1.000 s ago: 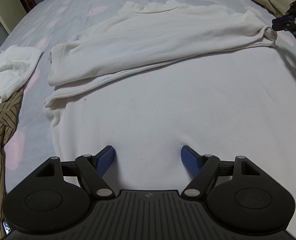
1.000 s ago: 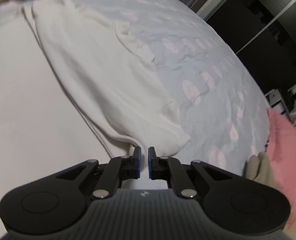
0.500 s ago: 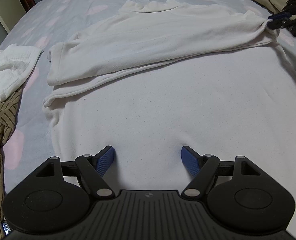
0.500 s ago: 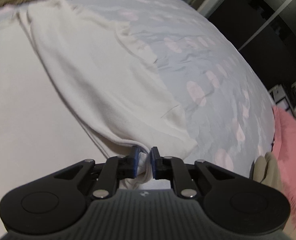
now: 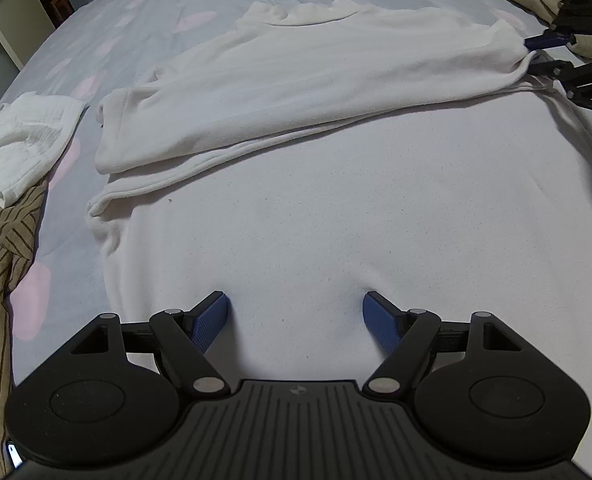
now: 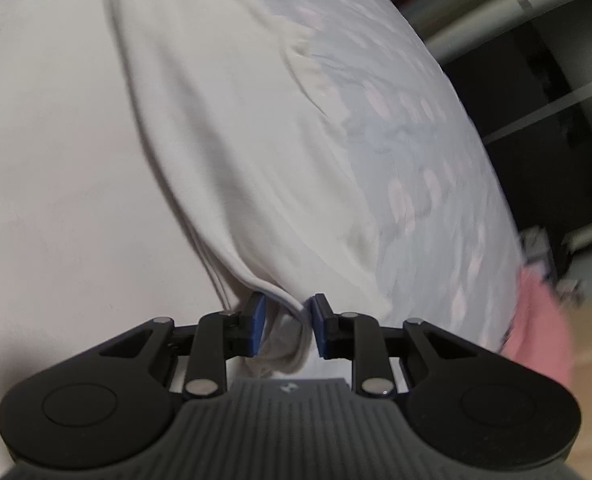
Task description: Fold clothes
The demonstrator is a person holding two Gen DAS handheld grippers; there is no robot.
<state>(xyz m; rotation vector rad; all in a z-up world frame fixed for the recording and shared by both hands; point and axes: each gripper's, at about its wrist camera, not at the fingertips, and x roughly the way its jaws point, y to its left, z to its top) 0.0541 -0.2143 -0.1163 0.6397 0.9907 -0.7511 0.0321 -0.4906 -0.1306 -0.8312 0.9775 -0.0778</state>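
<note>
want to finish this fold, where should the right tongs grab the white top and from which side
Grip the bunched corner of the white top at the end of its folded-over layer, coming in from the open bedspread side. The edges gather into a thick ridge there, already lying between the right tongs, whose jaws have just been opening.

The right hand-held gripper (image 6: 285, 326), jaws just opening, straddles the white garment's (image 6: 235, 140) folded corner on the bed (image 6: 416, 140).
</note>
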